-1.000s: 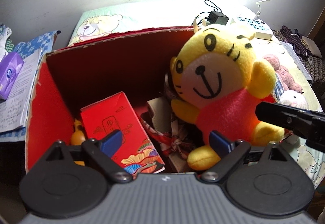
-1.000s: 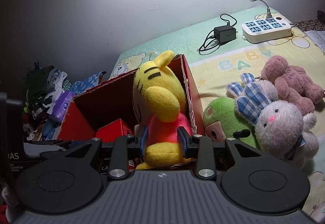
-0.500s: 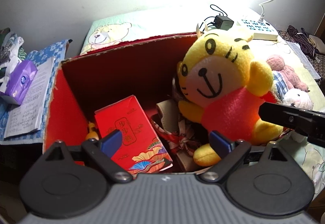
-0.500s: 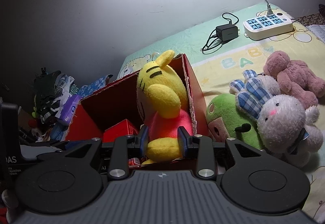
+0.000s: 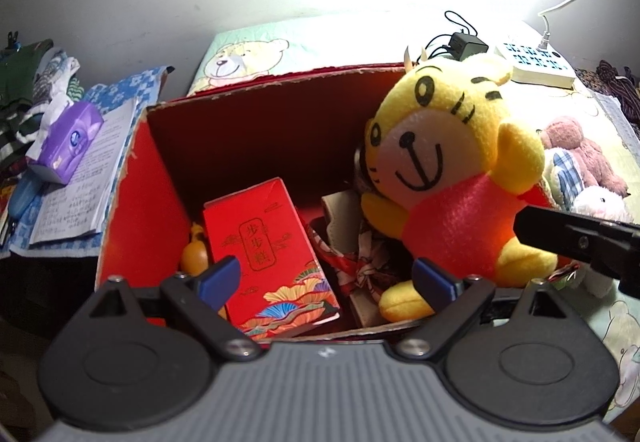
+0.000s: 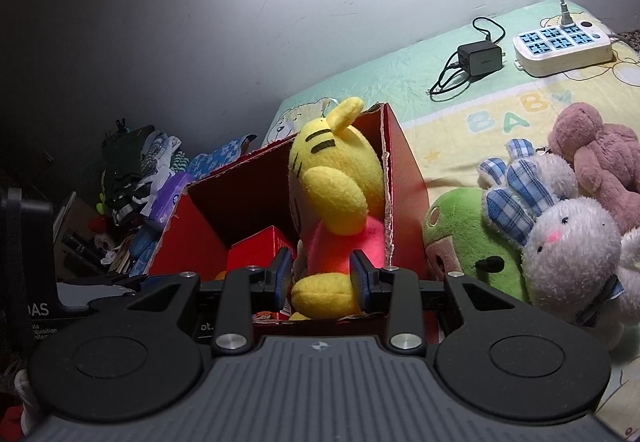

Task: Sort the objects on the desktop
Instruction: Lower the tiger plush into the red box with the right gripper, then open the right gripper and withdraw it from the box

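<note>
Both views backed off a bit; right gripper (image 6: 322,276) stays clamped on the upright tiger plush (image 6: 336,197), probably low inside the red box (image 5: 132,193). Left gripper (image 5: 326,276) gapes, empty.

A home bedroom: baby-print bedsheet (image 6: 460,93), plush toys (image 6: 568,242), piled clothes (image 6: 136,169)

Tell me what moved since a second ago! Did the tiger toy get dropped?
No. The right gripper stays shut on the tiger, which sits against the right wall of the red box. Both cameras pulled back a bit, so more of the surroundings shows. The left gripper stays open and empty, and the red packet hasn't moved.
</note>
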